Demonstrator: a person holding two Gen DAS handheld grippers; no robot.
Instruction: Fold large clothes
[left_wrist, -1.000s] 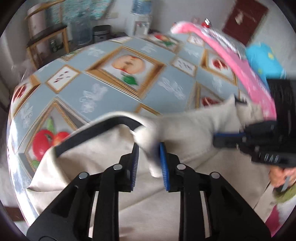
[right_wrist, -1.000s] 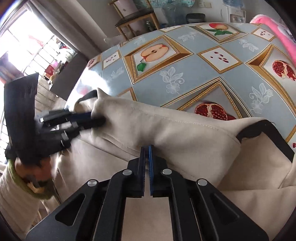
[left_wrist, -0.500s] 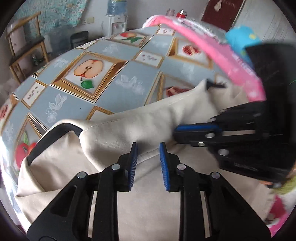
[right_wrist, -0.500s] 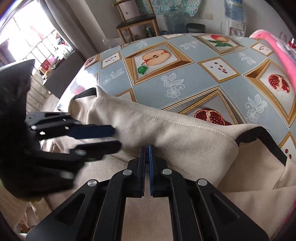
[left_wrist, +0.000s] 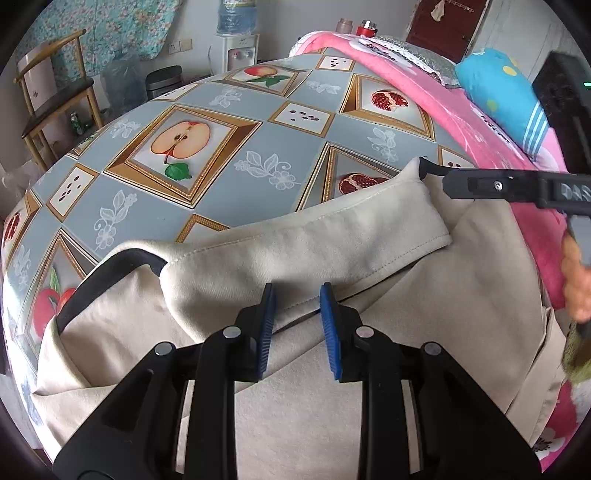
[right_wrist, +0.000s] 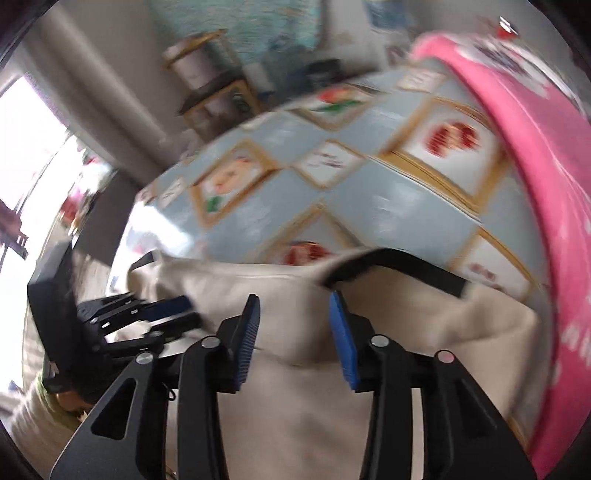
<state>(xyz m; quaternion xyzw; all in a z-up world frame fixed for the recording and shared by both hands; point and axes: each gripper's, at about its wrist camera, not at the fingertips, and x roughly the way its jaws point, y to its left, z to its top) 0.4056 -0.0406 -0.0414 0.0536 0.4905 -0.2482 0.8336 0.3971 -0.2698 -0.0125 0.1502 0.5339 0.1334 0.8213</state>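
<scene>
A beige garment (left_wrist: 332, 243) with a black-trimmed edge (left_wrist: 110, 266) lies on the fruit-patterned tablecloth (left_wrist: 229, 140), one band of it folded back across the rest. My left gripper (left_wrist: 297, 306) is open and empty just above the folded band's near edge. My right gripper (right_wrist: 293, 321) is open and empty over the same garment (right_wrist: 424, 332), near its black trim (right_wrist: 406, 266); that view is motion-blurred. The right gripper's fingers (left_wrist: 491, 182) show at the garment's far right corner in the left wrist view. The left gripper (right_wrist: 166, 314) shows at the left in the right wrist view.
A pink blanket (left_wrist: 461, 110) and a blue pillow (left_wrist: 502, 88) lie along the table's right side. A wooden chair (left_wrist: 55, 99), a dark bin (left_wrist: 162, 81) and a water dispenser (left_wrist: 236, 40) stand beyond the far edge.
Both grippers have let go of the garment and opened. The folded band now lies flat. The right gripper has drawn back and swung, blurring its view.
</scene>
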